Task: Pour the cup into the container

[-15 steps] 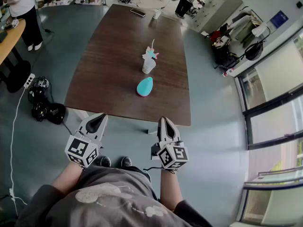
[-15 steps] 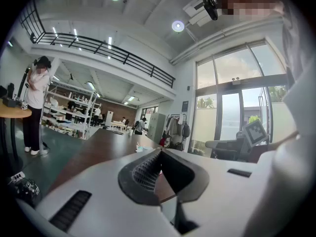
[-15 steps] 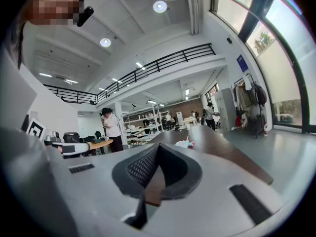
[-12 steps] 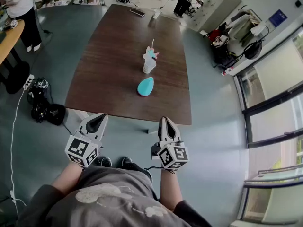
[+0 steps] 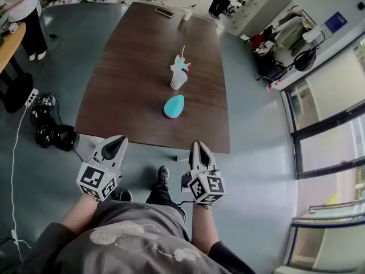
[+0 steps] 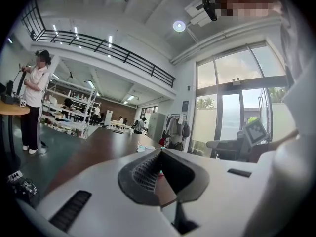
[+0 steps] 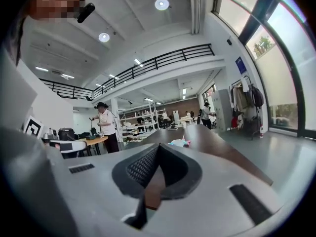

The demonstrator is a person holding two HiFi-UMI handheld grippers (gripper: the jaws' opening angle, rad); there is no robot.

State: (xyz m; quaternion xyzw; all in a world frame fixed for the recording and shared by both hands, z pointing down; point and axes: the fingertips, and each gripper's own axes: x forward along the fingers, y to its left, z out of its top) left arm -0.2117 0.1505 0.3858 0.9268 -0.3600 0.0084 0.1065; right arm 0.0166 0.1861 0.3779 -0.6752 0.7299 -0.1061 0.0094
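A white cup stands on the dark wooden table, with a pink and teal toy just behind it. Nearer the table's front edge sits a teal egg-shaped container. My left gripper and right gripper are both shut and empty. They are held level in front of the table's near edge, well short of the cup. In the right gripper view the toy shows small on the tabletop beyond the closed jaws.
A phone and a small cup lie at the table's far end. Cables and black gear sit on the floor at left. A person stands by a round table at far left. Windows line the right side.
The view has shifted slightly toward the table. One foot has stepped forward between the grippers. Both grippers keep their place and stay shut.
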